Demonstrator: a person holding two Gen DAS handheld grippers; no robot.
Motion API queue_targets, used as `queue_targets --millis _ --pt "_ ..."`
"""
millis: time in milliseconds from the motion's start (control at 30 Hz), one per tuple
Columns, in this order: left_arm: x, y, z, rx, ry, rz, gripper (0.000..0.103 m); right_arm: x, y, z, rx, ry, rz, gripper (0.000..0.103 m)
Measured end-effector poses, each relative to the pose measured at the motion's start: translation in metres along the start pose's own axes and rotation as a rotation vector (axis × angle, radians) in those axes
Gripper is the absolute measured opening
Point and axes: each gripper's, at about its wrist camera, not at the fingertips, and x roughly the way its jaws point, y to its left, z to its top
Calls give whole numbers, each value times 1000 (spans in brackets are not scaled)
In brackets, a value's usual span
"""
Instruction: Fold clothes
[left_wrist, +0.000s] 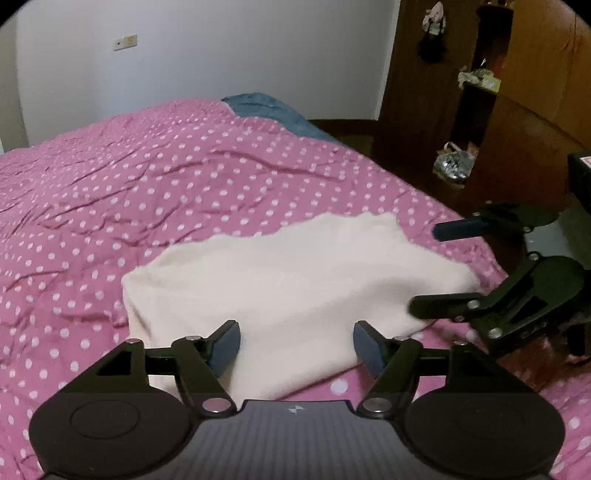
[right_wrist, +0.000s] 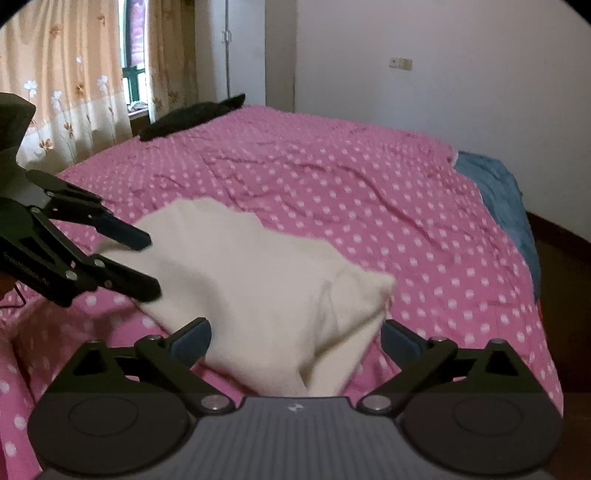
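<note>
A cream white garment (left_wrist: 280, 284) lies folded in a rough rectangle on the pink dotted bedspread (left_wrist: 147, 177); it also shows in the right wrist view (right_wrist: 251, 280). My left gripper (left_wrist: 295, 345) is open, fingers just above the garment's near edge, holding nothing. It also shows in the right wrist view (right_wrist: 149, 264) at the garment's left edge. My right gripper (right_wrist: 295, 343) is open over the garment's near end, empty. In the left wrist view the right gripper (left_wrist: 424, 266) hovers at the garment's right edge.
A blue cloth (right_wrist: 502, 199) lies at the bed's far right edge. A dark garment (right_wrist: 192, 116) lies at the far left corner by the curtains (right_wrist: 66, 92). Dark wooden furniture (left_wrist: 480, 110) with small items stands right of the bed.
</note>
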Motion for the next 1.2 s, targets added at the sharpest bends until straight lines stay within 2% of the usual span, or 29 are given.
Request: queue_targets --millis 200,333,433,667,733,967,1100,1200 --pt "-9 7 2 -32 -17 3 75 -17 -7 9 19 -51 -20 103" --pt "-13 10 9 -62 -49 6 80 -10 -11 24 46 -97 -26 103" --pt "-9 13 11 -86 -46 8 81 7 -12 27 76 -67 -23 103" --pt "-2 30 1 -139 -2 28 81 29 -30 17 139 26 -90 103" --pt "-5 34 0 -159 -3 24 81 28 -37 18 171 38 -94 103" --pt "-9 38 4 -196 -19 41 86 28 -38 33 169 -7 -96 103" --pt "-6 45 1 -220 3 64 86 47 -40 33 181 49 -104 103" --pt "-14 65 -1 -290 -15 73 88 53 -42 31 175 73 -118 103"
